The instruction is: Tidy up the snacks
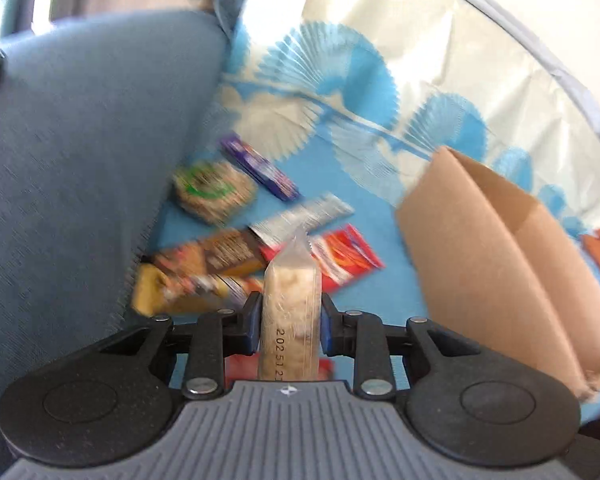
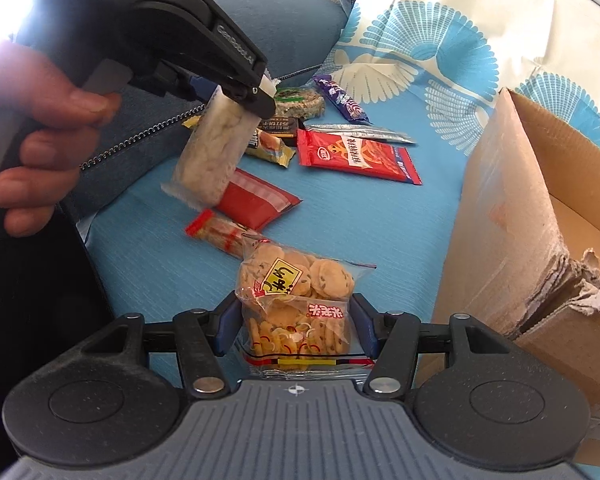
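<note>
1. Your left gripper has its fingers clenched on a clear-wrapped rice cracker bar, which hangs in the air above the blue sofa seat.
2. The bar looks light and stiff but brittle, and its film is slick, so keep the pinch across the middle, not on the crimped ends.
3. Your right gripper grasps a clear bag of small cookies low over the seat.
4. That bag is soft and light and its contents crumble, so hold it gently around the body.
5. The open cardboard box stands just to the right, likely the place for both.
6. Other packets, including a red one, lie loose on the seat.
</note>
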The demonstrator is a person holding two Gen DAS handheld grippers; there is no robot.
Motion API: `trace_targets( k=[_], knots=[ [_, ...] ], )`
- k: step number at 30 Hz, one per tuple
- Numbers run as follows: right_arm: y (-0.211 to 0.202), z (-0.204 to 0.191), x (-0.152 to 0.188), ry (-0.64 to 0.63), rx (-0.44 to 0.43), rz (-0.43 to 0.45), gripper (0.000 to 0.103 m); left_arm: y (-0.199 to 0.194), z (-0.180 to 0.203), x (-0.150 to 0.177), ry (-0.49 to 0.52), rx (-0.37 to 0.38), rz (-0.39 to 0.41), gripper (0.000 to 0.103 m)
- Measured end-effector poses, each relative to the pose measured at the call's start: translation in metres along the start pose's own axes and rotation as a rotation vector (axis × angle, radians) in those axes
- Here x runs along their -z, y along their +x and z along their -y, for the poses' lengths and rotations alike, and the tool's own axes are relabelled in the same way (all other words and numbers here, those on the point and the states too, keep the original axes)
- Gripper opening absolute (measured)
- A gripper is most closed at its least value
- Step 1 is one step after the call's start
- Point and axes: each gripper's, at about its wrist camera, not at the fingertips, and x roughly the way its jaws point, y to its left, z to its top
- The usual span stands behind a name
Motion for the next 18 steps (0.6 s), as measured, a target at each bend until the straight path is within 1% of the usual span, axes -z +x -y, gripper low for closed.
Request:
trace_targets(
  k=[2, 5, 9, 11, 12, 14, 16, 17, 18],
  knots=[
    [0.0, 0.0, 0.0, 0.003, -0.001, 0.0, 0.059, 0.001, 0.006, 0.0, 0.023, 0.012, -0.022, 0.031],
    [0.0, 0.0, 0.0, 0.0, 0.001, 0.001, 0.059, 0.009, 0.012, 0.001, 0.046, -0.018, -0.069, 0.031],
    [0.0, -0.001, 0.0, -0.003, 0.005, 0.004, 0.059, 0.019, 0.011, 0.004, 0.034, -0.054, -0.138, 0.033],
    [0.0, -0.001, 0.0, -0.003, 0.006, 0.006, 0.059, 0.021, 0.007, 0.007, 0.028, -0.086, -0.161, 0.038],
    [0.001, -0.001, 0.0, -0.002, 0.007, 0.006, 0.059, 0.021, 0.005, 0.007, 0.023, -0.101, -0.165, 0.042],
    [0.001, -0.001, 0.0, 0.0, 0.008, 0.006, 0.059, 0.02, 0.002, 0.007, 0.014, -0.111, -0.156, 0.047],
    [0.001, -0.001, -0.001, 0.0, 0.009, 0.006, 0.059, 0.018, 0.0, 0.008, 0.009, -0.12, -0.146, 0.057],
    [0.001, -0.001, -0.001, -0.001, 0.008, 0.006, 0.059, 0.019, -0.001, 0.006, 0.006, -0.128, -0.142, 0.06],
    [0.001, -0.001, -0.001, -0.003, 0.008, 0.007, 0.059, 0.019, -0.001, 0.005, 0.002, -0.139, -0.139, 0.065]
  ],
)
